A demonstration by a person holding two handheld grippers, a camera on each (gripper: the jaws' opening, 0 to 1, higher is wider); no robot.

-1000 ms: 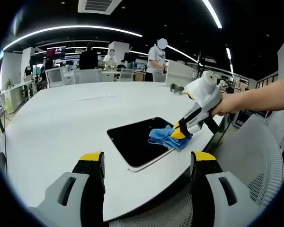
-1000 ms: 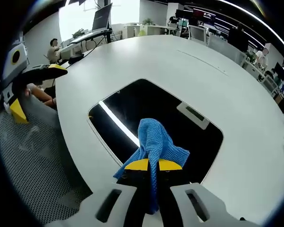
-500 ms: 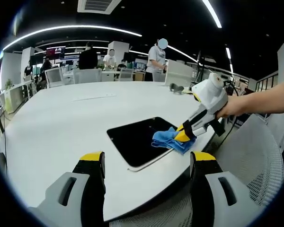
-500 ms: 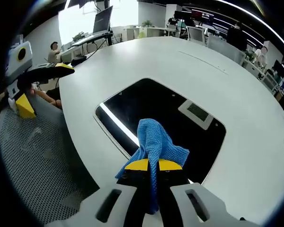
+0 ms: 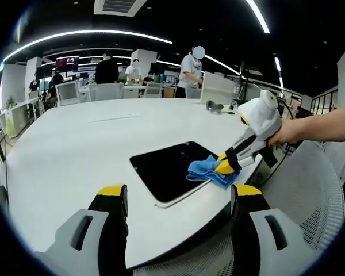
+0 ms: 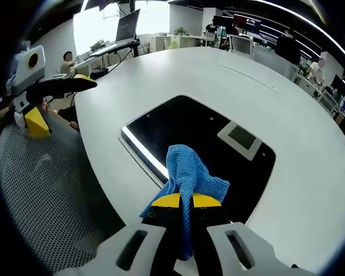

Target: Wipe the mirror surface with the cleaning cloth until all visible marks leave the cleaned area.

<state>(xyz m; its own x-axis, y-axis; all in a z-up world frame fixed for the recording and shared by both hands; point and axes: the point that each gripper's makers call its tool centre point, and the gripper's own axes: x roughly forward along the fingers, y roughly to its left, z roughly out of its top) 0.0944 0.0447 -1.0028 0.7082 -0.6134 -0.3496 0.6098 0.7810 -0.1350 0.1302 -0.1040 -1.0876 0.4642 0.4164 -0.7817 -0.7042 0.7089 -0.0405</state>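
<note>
- Right gripper view: our right gripper (image 6: 181,200) has its jaws clamped tight on the blue cleaning cloth (image 6: 188,175), which drapes onto the mirror's (image 6: 184,126) near edge.
- The mirror lies flat on the white table (image 6: 287,149), reflecting ceiling lights.
- Left gripper view: our left gripper (image 5: 177,192) hangs over the table edge, jaws wide apart and holding nothing, while the cloth (image 5: 209,170) sits at the mirror's (image 5: 161,167) right corner.

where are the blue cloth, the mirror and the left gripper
blue cloth (image 6: 190,172), right gripper view, on its bunched middle
mirror (image 6: 178,123), right gripper view, on bare dark glass
left gripper (image 5: 178,198), left gripper view, midway between its yellow tips
</note>
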